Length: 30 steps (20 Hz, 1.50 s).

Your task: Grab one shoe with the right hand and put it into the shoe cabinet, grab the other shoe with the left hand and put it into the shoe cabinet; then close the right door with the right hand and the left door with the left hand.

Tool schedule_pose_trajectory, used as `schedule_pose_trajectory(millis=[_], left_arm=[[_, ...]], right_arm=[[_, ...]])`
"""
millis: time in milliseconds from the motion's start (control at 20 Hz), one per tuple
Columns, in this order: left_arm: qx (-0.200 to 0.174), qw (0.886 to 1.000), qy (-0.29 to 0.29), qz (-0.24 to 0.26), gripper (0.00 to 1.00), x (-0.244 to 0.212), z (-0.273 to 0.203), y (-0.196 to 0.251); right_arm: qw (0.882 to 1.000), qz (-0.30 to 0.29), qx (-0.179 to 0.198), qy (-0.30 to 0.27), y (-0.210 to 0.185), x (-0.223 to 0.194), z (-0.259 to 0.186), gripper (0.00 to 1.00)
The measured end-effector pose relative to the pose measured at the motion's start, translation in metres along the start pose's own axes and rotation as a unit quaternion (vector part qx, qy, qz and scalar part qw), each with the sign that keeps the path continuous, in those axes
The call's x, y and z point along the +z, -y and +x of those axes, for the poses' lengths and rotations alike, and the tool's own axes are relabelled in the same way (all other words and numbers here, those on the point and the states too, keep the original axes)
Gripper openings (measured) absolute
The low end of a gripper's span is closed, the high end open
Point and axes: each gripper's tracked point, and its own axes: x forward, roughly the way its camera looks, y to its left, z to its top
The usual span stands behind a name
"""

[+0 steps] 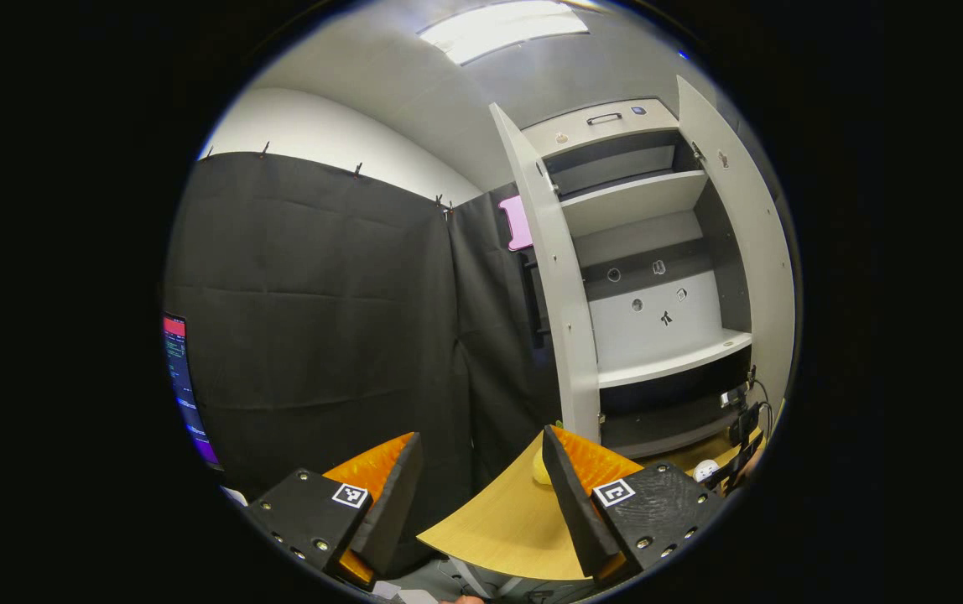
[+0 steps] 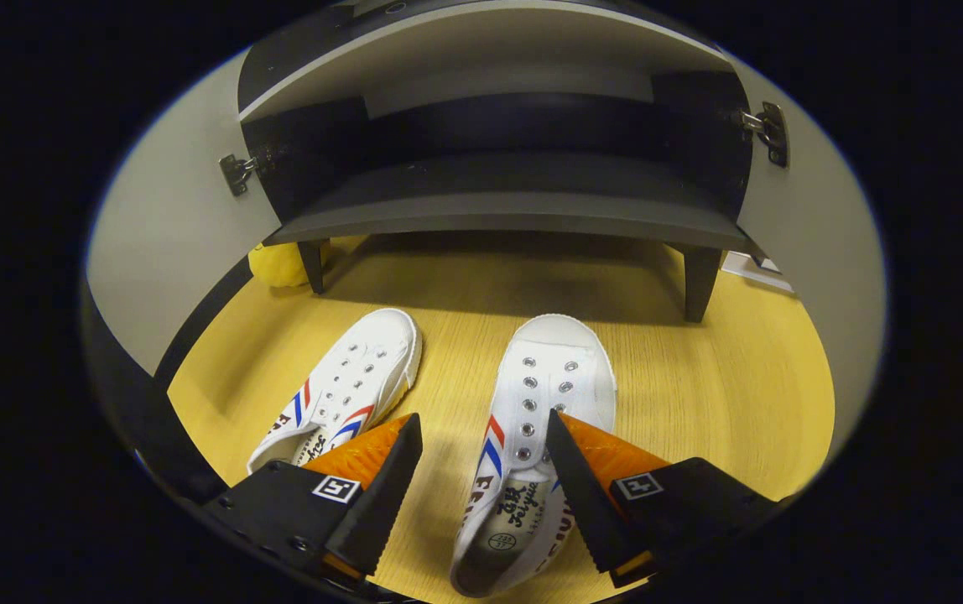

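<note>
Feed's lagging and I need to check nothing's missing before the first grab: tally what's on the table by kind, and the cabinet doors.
White shoes: 2, left one, right one, on the wooden table
Open cabinet doors: 2, left door, right door
Yellow object by the cabinet leg: 1
Total: 5

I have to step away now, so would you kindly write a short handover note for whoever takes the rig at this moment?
Right gripper: open, low over the table, its fingers either side of the right-hand shoe, not closed on it.
Left gripper: open, holding nothing, raised and facing the shoe cabinet.
Left-hand shoe lies beside the other on the table, both toes toward the cabinet.
Left door and right door are both open; the shelves I can see hold no shoes.
Done: nothing yet. Left: both shoes into the cabinet, then close both doors.
</note>
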Motion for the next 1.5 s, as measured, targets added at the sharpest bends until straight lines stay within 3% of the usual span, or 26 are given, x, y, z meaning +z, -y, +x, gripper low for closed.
schedule_pose_trajectory(millis=[50,100,200,250,300,400,550,600,650,700,750,800,1050,1500], left_arm=[[-0.001,1.000,0.000,-0.001,0.78,0.000,0.000,0.000],[-0.002,1.000,-0.001,-0.001,0.78,0.000,0.000,0.000],[-0.003,1.000,-0.003,-0.001,0.78,0.000,0.002,0.000],[-0.003,1.000,-0.004,0.000,0.78,0.001,0.003,0.000],[-0.005,1.000,-0.003,0.001,0.78,0.001,0.003,0.001],[-0.009,1.000,0.000,0.002,0.78,0.001,0.003,0.002],[-0.017,1.000,0.000,0.002,0.78,0.000,0.004,0.003],[-0.022,1.000,-0.001,0.001,0.78,0.000,0.005,0.004],[-0.025,1.000,-0.002,-0.001,0.78,0.000,0.005,0.004],[-0.029,1.000,-0.002,-0.003,0.78,-0.001,0.006,0.004],[-0.033,0.999,-0.001,-0.004,0.78,0.000,0.007,0.004],[-0.036,0.999,0.001,-0.004,0.78,-0.001,0.006,0.004],[-0.048,0.999,0.003,-0.006,0.78,0.001,0.004,0.006],[-0.073,0.997,0.014,-0.006,0.78,0.009,-0.003,0.014]], right_arm=[[1.000,0.000,0.004,-0.012,-0.001,-0.003,0.000,0.85],[1.000,-0.003,0.006,-0.016,-0.003,-0.005,0.001,0.89],[0.999,-0.018,0.011,-0.035,-0.006,-0.011,0.005,0.88],[0.998,-0.025,0.013,-0.047,-0.008,-0.015,0.008,0.80],[0.998,-0.030,0.008,-0.054,-0.008,-0.018,0.010,0.88],[0.997,-0.039,-0.029,-0.053,0.008,-0.017,0.015,0.87],[0.998,-0.027,-0.038,-0.038,0.014,-0.013,0.015,0.29],[0.999,-0.018,-0.031,-0.037,0.015,-0.016,0.012,0.41],[0.999,-0.016,-0.029,-0.040,0.015,-0.013,0.010,0.18],[0.999,-0.015,-0.020,-0.042,0.014,-0.015,0.014,0.21],[0.999,0.007,-0.025,-0.042,0.016,-0.014,0.004,0.17],[0.999,0.007,-0.026,-0.043,0.015,-0.014,0.012,0.00],[0.999,-0.015,-0.030,-0.017,0.018,-0.007,0.001,0.01],[0.999,0.019,0.010,0.032,0.017,0.022,-0.045,0.01]])
